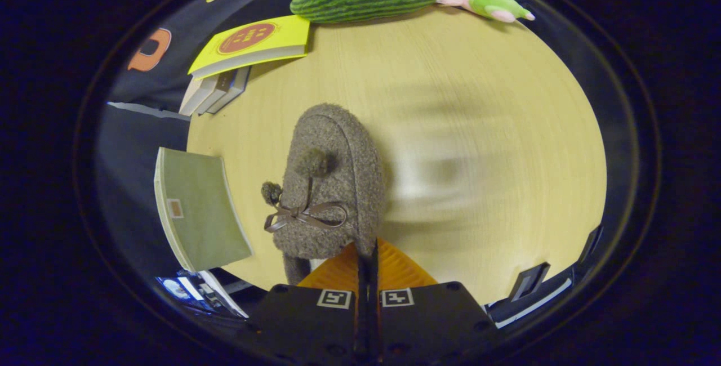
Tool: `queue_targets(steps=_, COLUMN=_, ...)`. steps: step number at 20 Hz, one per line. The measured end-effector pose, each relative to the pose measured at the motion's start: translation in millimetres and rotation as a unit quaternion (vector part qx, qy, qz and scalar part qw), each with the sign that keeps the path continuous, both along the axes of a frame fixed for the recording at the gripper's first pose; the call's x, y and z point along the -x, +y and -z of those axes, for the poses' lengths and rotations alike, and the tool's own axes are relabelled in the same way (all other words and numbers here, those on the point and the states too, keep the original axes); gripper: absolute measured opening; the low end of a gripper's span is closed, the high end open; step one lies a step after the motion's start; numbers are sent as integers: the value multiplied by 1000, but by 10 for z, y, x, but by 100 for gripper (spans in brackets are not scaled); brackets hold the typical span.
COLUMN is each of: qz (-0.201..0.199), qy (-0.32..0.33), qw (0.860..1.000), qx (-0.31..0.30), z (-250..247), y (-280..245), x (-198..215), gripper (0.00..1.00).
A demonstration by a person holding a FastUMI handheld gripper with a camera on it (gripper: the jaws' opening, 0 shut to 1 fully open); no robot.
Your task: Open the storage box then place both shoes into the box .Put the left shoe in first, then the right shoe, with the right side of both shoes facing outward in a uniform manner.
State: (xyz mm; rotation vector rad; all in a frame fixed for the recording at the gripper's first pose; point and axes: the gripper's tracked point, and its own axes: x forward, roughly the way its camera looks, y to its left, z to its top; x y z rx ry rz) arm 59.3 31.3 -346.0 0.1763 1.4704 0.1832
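Wooden table [450,73] holds books, plush toys. Gripper [367,259] fingers pressed together, apparently pinching the grey fuzzy shoe [329,186] by its rim, likely lifted. Step: carrying shoe; next needs the box located, right side outward.

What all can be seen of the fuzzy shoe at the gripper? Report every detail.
The fuzzy shoe is a grey-brown slipper of woolly, boucle-like fabric with a rounded toe pointing away from the gripper. A thin brown ribbon bow with two pompoms sits on its upper. Its heel end lies at the fingers, which are closed together and appear to pinch its rim. It hangs over the pale wooden table; whether it touches the table is unclear.
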Motion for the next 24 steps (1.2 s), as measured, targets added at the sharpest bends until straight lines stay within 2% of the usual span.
queue_targets(steps=6, qz=-28, qy=-28, qw=998, qx=-39, z=-842, y=894, x=195, gripper=6)
queue_targets(steps=12, qz=-64, qy=-50, qw=994, qx=-68, z=-1663, y=2187, x=340, gripper=6)
queue_targets(steps=15, qz=-86, qy=-31, qw=994, qx=-66, z=-1694, y=2812, x=460, gripper=6)
queue_targets(steps=18, qz=-97, qy=-4, qw=994, qx=-42, z=-1503, y=3254, x=521, gripper=6)
queue_targets(steps=24, qz=-139, qy=18, qw=990, qx=35, z=-922, y=3688, x=583, gripper=6)
